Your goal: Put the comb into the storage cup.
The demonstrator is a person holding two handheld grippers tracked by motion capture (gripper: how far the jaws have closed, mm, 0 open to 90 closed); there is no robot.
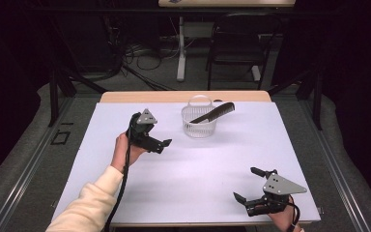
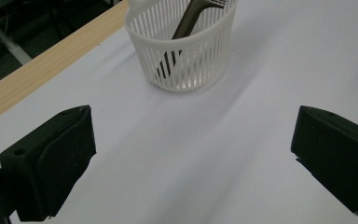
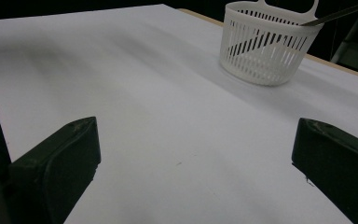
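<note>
A small white slatted basket (image 1: 199, 126) stands near the table's far middle. A dark comb (image 1: 214, 113) leans inside it, its toothed end sticking out over the right rim. In the left gripper view the basket (image 2: 186, 58) is just ahead with the comb (image 2: 189, 21) in it. In the right gripper view the basket (image 3: 265, 51) is far off at upper right. My left gripper (image 1: 163, 144) is open, left of the basket, holding nothing. My right gripper (image 1: 248, 183) is open near the front right edge, also holding nothing.
A white sheet (image 1: 193, 169) covers the table, with a wooden strip (image 1: 183, 96) along the far edge. A dark chair (image 1: 236, 43), a white table leg (image 1: 181, 48) and cables stand on the floor beyond the table.
</note>
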